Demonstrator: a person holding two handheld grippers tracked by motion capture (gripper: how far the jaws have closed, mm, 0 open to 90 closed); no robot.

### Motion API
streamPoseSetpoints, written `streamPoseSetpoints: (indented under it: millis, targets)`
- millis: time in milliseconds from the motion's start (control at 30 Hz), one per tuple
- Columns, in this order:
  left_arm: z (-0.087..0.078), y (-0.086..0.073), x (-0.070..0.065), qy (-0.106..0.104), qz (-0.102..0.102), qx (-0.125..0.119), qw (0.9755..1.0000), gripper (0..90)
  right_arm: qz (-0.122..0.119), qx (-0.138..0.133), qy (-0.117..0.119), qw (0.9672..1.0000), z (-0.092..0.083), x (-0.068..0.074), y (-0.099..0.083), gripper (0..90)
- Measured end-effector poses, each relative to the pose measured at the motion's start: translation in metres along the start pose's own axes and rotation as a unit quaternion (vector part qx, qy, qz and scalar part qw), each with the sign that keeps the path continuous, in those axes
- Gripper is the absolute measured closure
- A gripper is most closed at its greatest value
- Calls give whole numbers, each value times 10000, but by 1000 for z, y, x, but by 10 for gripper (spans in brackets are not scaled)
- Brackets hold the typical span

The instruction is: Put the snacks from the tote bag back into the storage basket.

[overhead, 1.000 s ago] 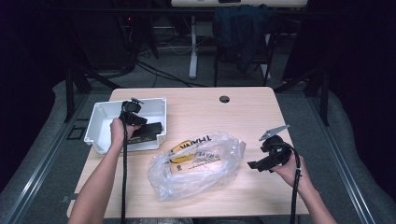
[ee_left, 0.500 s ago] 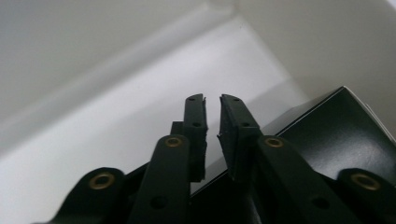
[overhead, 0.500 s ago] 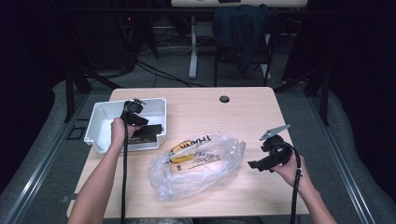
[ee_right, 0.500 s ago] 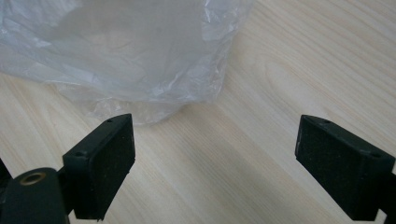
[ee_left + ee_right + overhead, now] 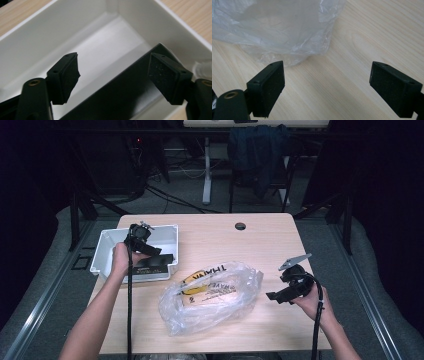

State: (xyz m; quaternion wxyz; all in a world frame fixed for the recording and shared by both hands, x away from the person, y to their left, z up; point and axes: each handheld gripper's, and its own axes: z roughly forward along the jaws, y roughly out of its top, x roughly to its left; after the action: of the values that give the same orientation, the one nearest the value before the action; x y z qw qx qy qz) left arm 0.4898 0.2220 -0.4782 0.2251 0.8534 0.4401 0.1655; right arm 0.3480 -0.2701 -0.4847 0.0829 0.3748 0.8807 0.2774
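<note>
Nearest, the right tool (image 5: 274, 296) hovers low over the bench (image 5: 260, 240), jaws wide apart and empty, just beside the clear plastic bag (image 5: 212, 295). Farther off, the left tool (image 5: 150, 251) hangs over the white bin (image 5: 107, 250); its jaws have just been opening, nothing gripped, and the flat black box (image 5: 120, 95) leans inside the bin below them
</note>
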Motion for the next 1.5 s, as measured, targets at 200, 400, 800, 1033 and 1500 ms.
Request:
streamPoseSetpoints:
  millis: [200,400,800,1033,1500]
  targets:
    - [-30,-5,-9,67,66,-130,9999,169,19,9,6,10000,0,-1,0,122]
    - [-64,-18,-29,-71,214,-511,9984,150,52,0,-16,10000,-1,0,-1,121]
    - [-97,-69,-61,-26,495,-531,9974,137,70,-4,-12,10000,-3,-1,-1,117]
    - [-111,-99,-96,-128,761,-477,9959,142,62,68,56,9999,-1,0,-1,111]
    - [-112,-152,-150,58,1107,-261,9935,123,148,217,-23,9997,5,1,-3,41]
